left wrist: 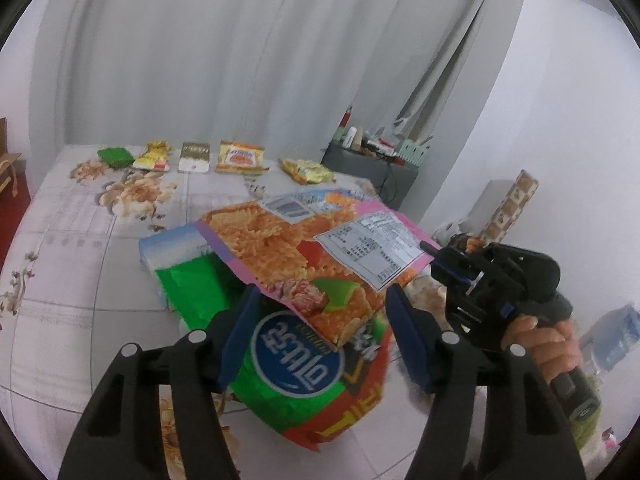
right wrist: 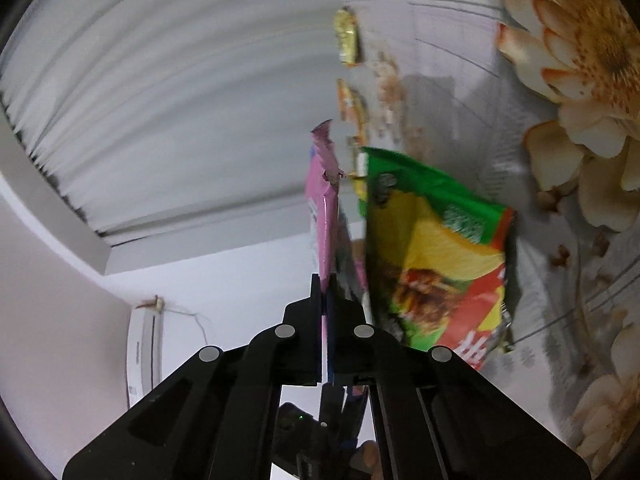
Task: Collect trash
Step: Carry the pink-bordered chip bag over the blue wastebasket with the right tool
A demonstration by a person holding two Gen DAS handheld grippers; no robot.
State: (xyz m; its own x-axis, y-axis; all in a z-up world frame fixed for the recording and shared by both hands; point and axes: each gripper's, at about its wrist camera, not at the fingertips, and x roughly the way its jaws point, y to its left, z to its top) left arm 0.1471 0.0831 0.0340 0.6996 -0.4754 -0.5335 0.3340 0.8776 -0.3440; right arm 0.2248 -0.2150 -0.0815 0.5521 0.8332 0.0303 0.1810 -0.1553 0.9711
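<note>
In the left wrist view my left gripper [left wrist: 322, 336] has its blue pads on both sides of a puffy green and red snack bag [left wrist: 296, 384] with a blue oval logo, pressing on it. Above it hangs a flat pink-edged noodle wrapper [left wrist: 304, 256]. My right gripper [left wrist: 434, 254], held by a hand, pinches that wrapper's right edge. In the right wrist view my right gripper [right wrist: 326, 300] is shut on the pink wrapper [right wrist: 322, 200], seen edge-on, with the green bag [right wrist: 436, 264] just beside it. All this is over a flower-print bed [left wrist: 80, 280].
A blue and green packet [left wrist: 172, 260] lies on the bed under the wrapper. Several more wrappers [left wrist: 240, 156] line the bed's far edge below grey curtains. A dark cabinet [left wrist: 372, 164] with clutter, a patterned roll [left wrist: 512, 208] and a water bottle [left wrist: 616, 340] stand to the right.
</note>
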